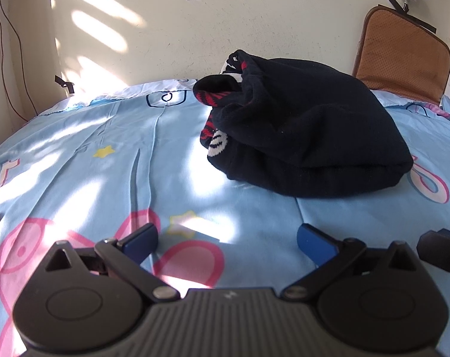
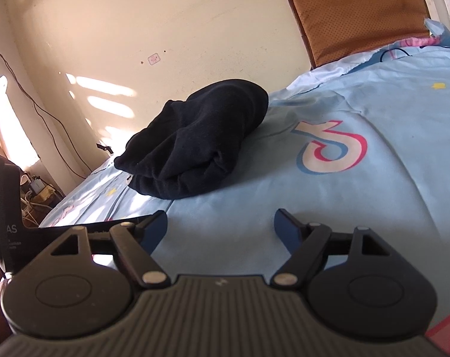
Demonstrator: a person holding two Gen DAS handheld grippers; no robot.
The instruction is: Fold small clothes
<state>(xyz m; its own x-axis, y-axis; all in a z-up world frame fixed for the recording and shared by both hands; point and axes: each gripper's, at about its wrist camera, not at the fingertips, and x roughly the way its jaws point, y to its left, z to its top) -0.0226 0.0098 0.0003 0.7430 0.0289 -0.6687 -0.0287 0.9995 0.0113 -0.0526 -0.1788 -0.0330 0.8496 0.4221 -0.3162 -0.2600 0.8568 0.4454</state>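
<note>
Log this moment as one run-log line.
garment: dark knit garment bundled on blue bedsheet, untouched | left gripper: open, empty, short of it | right gripper: open, empty | stage: fold looks done

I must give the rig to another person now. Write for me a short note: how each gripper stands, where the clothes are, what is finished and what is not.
Left gripper: jaws open, nothing between them, above the bedsheet, short of the clothes.
Right gripper: jaws open, empty, also over the bedsheet.
Clothes: one dark garment lies bundled on the bed near the wall, roughly folded over. Red and white striped parts stick out on its left side. A brown cushion leans behind it.
Done: the garment is down and released.
Left: it looks lumpy, so it probably needs tidying. No other clothes are in view.
</note>
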